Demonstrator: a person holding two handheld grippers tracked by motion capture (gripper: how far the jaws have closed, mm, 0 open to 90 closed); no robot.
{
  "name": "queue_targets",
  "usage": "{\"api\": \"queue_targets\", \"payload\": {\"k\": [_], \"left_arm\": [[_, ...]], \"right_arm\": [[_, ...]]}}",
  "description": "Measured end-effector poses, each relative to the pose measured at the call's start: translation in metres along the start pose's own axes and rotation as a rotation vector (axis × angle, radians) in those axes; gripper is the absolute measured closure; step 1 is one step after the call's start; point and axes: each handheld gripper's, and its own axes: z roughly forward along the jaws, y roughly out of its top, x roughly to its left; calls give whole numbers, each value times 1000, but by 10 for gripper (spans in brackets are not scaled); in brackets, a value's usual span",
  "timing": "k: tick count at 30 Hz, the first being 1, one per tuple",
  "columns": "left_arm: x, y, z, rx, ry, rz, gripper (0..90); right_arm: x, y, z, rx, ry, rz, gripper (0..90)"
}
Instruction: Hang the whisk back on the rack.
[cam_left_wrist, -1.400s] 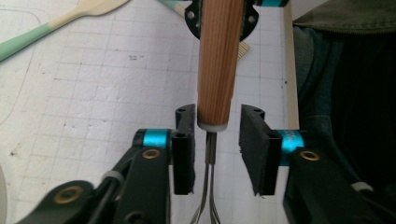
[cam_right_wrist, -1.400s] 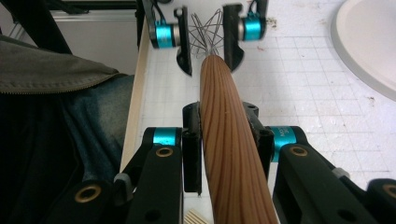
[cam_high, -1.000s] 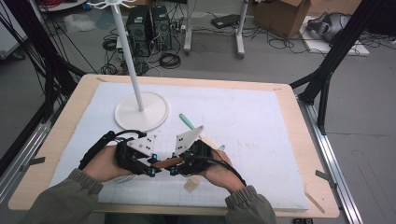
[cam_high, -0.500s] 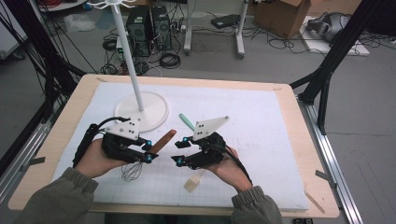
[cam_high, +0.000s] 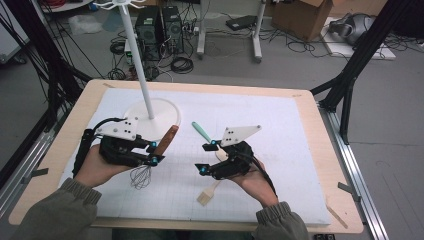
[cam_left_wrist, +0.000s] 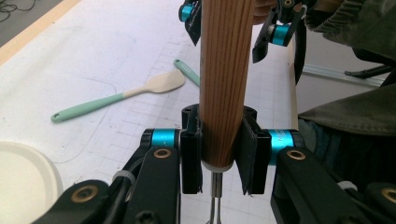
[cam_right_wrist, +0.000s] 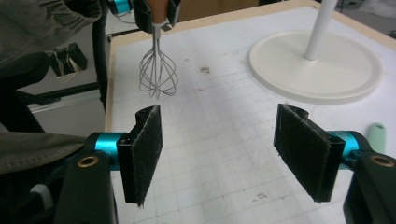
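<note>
Left tongs (cam_high: 154, 151) were clamped on the wooden handle of the whisk (cam_high: 159, 156), held tilted above the bench (cam_high: 310, 150), wire loops hanging low toward the person. Right tongs (cam_high: 207, 157) stood wide open and empty, just beside it. Spatula (cam_left_wrist: 121, 96) lay flat on the bench.

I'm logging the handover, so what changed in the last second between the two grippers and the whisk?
The right gripper let go of the wooden-handled wire whisk and drew back right, jaws open. The left gripper kept its grip and lifted the whisk left. The mint-handled spatula and white stand base stayed put.
</note>
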Motion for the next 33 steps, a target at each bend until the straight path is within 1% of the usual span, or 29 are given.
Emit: {"api": "queue_targets", "payload": {"k": [3, 4, 8, 11, 12, 14, 18, 19, 22, 24, 25, 33], "left_arm": [[0, 1, -2, -12, 6, -3, 732], [1, 1, -3, -14, 6, -3, 732], [2, 0, -5, -28, 12, -11, 732], [3, 0, -6, -39, 14, -20, 732], [4, 0, -7, -40, 14, -16, 732], [4, 0, -7, -46, 15, -22, 732], [4, -1, -8, -47, 18, -20, 732], [5, -1, -8, -48, 17, -21, 732], [5, -1, -9, -58, 20, -27, 732], [6, -1, -10, -57, 20, -27, 732], [6, -1, -10, -66, 21, -33, 732], [10, -2, -13, -79, 28, -43, 731]], "right_arm": [[-1, -3, -4, -3, -30, -4, 302], [-2, -4, -5, -4, -38, 3, 296], [-5, -10, -12, -5, -63, 21, 278], [-6, -13, -17, -15, -78, 22, 275], [-6, -14, -18, -20, -83, 20, 274], [-7, -16, -20, -23, -88, 29, 269], [-8, -21, -25, -31, -102, 30, 264], [-8, -23, -26, -29, -102, 40, 263], [-9, -27, -30, -37, -100, 49, 264], [-10, -31, -33, -38, -108, 60, 263], [-10, -32, -35, -39, -109, 62, 262], [-14, -45, -45, -45, -153, 77, 261]]}}
